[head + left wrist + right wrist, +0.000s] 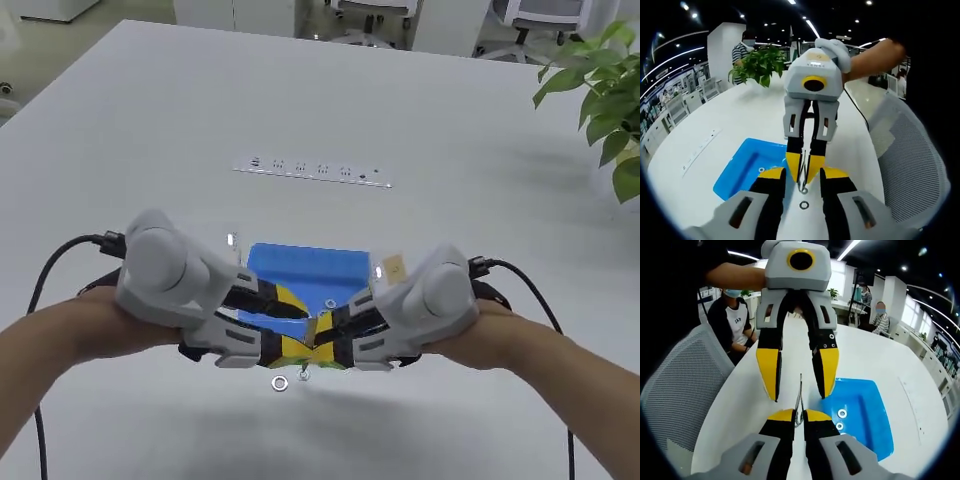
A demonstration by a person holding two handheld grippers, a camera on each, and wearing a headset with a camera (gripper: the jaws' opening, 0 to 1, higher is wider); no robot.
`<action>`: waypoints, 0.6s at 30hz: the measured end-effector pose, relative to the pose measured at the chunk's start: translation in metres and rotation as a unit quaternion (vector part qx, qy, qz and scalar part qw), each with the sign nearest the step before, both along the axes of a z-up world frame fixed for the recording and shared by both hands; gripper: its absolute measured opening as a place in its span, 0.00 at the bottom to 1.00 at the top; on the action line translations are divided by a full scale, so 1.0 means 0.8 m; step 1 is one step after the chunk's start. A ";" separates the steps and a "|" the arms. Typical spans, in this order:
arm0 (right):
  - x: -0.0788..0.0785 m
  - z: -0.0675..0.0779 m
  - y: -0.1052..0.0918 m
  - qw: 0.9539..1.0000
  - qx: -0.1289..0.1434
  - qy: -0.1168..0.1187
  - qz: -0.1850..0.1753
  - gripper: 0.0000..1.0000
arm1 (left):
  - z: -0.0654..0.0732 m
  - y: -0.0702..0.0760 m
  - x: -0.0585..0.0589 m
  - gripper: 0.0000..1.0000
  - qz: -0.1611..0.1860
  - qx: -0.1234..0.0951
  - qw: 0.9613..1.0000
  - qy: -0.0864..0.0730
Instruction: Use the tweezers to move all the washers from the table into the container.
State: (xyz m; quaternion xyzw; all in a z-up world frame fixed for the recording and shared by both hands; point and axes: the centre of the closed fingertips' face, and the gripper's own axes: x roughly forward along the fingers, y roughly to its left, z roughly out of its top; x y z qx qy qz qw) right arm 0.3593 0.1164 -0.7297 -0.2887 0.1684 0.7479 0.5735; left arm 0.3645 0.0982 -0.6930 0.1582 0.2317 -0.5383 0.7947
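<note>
My right gripper is shut on thin metal tweezers, which point forward between the spread yellow fingers of my left gripper. That left gripper is open and holds nothing. In the left gripper view the tweezers point down at a small washer on the white table; I cannot tell whether they touch it. A second washer lies just nearer. Both washers lie in front of the grippers in the head view. The blue container sits just behind, with two washers inside.
A white power strip lies further back on the table. A green plant stands at the right edge. A mesh office chair is beside the table, and people sit in the background.
</note>
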 end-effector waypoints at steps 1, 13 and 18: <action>0.000 0.002 0.000 1.000 0.000 -0.001 0.001 0.08 | 0.000 0.001 0.000 0.38 0.004 -0.003 1.000 0.001; 0.015 0.032 -0.002 1.000 0.005 -0.006 0.000 0.08 | 0.001 0.019 0.000 0.69 0.051 -0.027 0.998 0.010; 0.022 0.041 -0.001 1.000 0.005 -0.005 0.001 0.08 | 0.008 0.023 0.001 0.77 0.067 -0.045 0.997 0.012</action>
